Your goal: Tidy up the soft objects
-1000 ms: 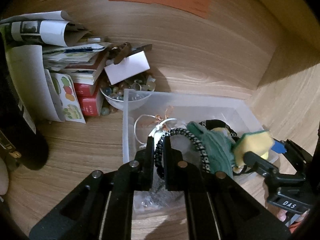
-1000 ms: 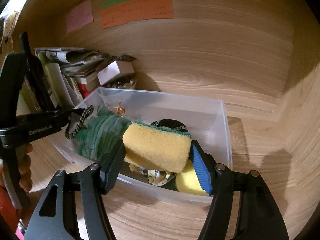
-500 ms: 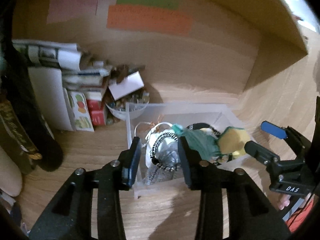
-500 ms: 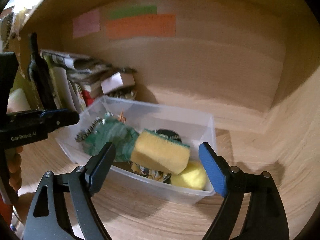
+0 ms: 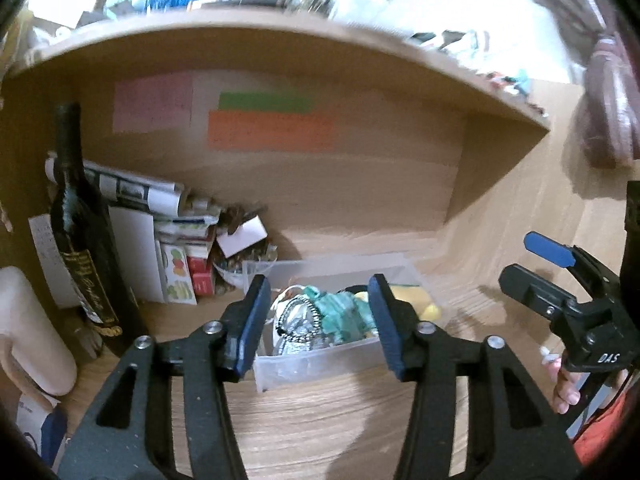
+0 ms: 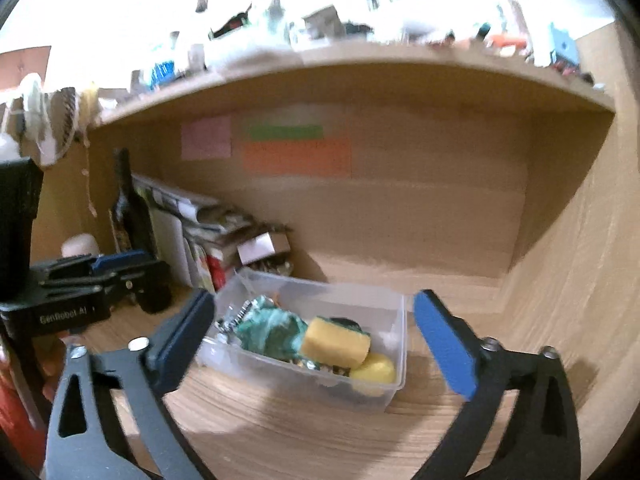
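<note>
Clear plastic bin (image 6: 394,322) sits on the wooden shelf floor (image 6: 304,436), landmark for everything here. Inside the bin: yellow sponge w/ green backing (image 6: 335,342) on top toward the right end, green cloth (image 6: 270,330) bunched just left of it & touching it, a yellow ball-like item (image 6: 374,369) at the bin's front right corner below the sponge, and a black-and-white braided cord (image 5: 298,318) over crinkly silver stuff at the left end. Left gripper (image 5: 318,322) hangs in front of the bin, fingers spread wide, nothing between them; the bin shows through the gap. Right gripper (image 6: 316,344) also in front of the bin, blue-padded fingers spread wider than the bin's length, holding nothing, not touching it. Left of the bin: leaning stack of books & papers (image 5: 176,248), a bowl of small beads (image 5: 236,270) just behind the bin's left back corner w/ a white card (image 5: 242,236) over it, and further left a dark wine bottle (image 5: 82,240) standing upright. On the back wall above the bin: pink (image 5: 154,102), green (image 5: 266,102) & orange (image 5: 272,131) paper notes; text too blurred to read.
</note>
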### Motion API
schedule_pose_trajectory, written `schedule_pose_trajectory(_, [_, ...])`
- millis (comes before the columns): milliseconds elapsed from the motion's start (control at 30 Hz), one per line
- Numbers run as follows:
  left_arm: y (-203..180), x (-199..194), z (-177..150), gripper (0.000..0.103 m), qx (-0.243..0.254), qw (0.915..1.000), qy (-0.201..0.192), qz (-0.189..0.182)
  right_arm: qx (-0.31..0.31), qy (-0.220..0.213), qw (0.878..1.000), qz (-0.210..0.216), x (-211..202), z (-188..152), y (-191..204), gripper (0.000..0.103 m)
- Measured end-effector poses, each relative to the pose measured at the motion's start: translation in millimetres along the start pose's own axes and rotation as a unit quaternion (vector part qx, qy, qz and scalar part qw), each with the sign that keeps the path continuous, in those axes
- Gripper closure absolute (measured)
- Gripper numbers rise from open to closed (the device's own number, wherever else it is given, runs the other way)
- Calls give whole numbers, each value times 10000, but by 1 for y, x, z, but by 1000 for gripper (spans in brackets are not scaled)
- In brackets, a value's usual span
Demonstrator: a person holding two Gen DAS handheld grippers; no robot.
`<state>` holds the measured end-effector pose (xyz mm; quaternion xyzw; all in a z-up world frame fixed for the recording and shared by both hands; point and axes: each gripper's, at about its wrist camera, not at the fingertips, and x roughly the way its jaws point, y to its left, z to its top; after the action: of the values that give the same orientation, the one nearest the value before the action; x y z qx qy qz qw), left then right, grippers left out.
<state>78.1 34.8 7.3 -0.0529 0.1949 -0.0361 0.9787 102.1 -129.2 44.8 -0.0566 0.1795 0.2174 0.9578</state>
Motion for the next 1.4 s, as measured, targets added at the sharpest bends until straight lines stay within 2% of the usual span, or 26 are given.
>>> schedule_pose_trajectory(133, [-7, -17, -3, 29, 49, 9997, -238, 60, -84, -146, 9998, -44, -11, -1, 7, 0])
schedule_pose_trajectory(200, [-10, -25, -5, 18, 71, 9994, -335, 94, -84, -196, 9998, -66, -16, -1, 9, 0])
schedule_pose_trajectory(400, [-19, -43, -9, 3, 257, 9976, -587, 242, 45, -307, 9995, -45, -29, -4, 8, 0])
schedule_pose_trajectory(1000, [-25, -53, -14, 0, 295, 9965, -719, 297, 78, -342, 9994, -47, -37, -11, 11, 0])
schedule_pose_trajectory(1400, [-21, -46, -14, 0, 184, 9976, -609, 282, 111, -299, 9995, -37, -35, -11, 11, 0])
